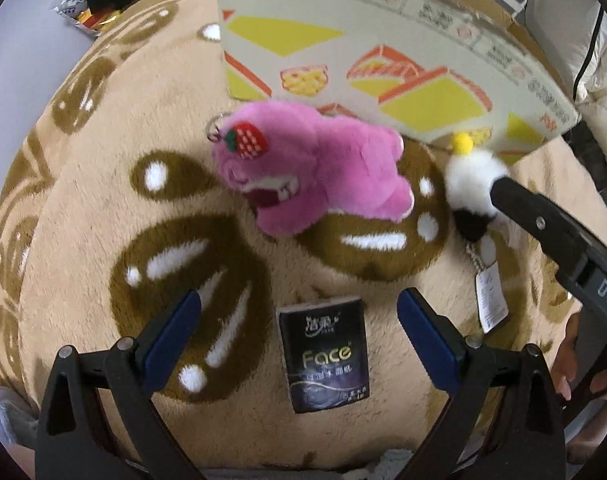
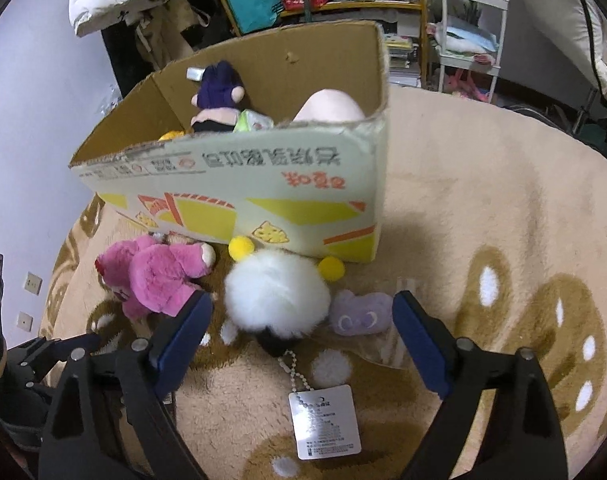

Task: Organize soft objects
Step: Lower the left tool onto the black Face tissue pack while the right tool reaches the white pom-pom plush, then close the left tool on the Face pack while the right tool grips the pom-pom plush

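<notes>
Blue pads line the fingers of the left gripper, whose jaws stand wide apart over a dark tissue pack lying flat on the tan plush rug, not touching it. Just beyond the pack lies a pink plush bear with a strawberry on its head, close against the printed cardboard box. The right gripper is likewise spread, its jaws on either side of a white fluffy toy with yellow pompoms, without pressing it; a bead chain and tag trail from the toy. A small lilac plush lies just beside it. Inside the box rest a purple-hooded doll and other soft items.
</notes>
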`<control>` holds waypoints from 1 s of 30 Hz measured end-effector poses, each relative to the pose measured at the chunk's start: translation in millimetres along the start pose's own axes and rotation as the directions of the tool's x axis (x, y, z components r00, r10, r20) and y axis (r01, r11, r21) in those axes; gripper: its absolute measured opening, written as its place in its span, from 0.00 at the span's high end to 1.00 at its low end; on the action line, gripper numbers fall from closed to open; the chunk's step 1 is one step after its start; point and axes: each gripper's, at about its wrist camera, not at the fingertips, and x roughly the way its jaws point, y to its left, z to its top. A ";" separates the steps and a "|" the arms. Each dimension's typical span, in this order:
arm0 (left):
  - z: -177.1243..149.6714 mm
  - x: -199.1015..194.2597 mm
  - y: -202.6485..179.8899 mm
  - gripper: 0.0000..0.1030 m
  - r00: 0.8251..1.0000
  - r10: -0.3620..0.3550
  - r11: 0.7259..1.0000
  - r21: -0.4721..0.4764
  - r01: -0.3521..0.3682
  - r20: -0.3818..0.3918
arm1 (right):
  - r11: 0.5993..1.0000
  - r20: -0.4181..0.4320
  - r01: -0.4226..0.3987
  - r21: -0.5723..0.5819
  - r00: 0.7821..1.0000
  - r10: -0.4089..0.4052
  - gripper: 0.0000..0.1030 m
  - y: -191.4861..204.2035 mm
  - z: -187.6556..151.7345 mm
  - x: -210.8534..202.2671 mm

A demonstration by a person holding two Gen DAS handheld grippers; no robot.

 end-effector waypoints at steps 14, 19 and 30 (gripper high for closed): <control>-15.0 28.8 -27.4 0.49 0.991 0.043 0.997 0.074 -0.034 -0.126 | 0.994 -0.049 -0.010 -0.110 0.999 0.005 0.39 21.5 -1.5 24.6; -17.9 24.9 -31.4 0.56 0.993 0.042 0.993 0.118 -0.029 -0.106 | 0.993 -0.094 -0.017 -0.114 0.996 0.006 0.49 28.0 2.5 40.0; 1.1 13.2 -23.2 0.55 0.993 0.120 0.990 0.076 -0.118 -0.016 | 0.990 -0.113 -0.001 -0.141 0.994 -0.015 0.62 30.4 -1.3 56.4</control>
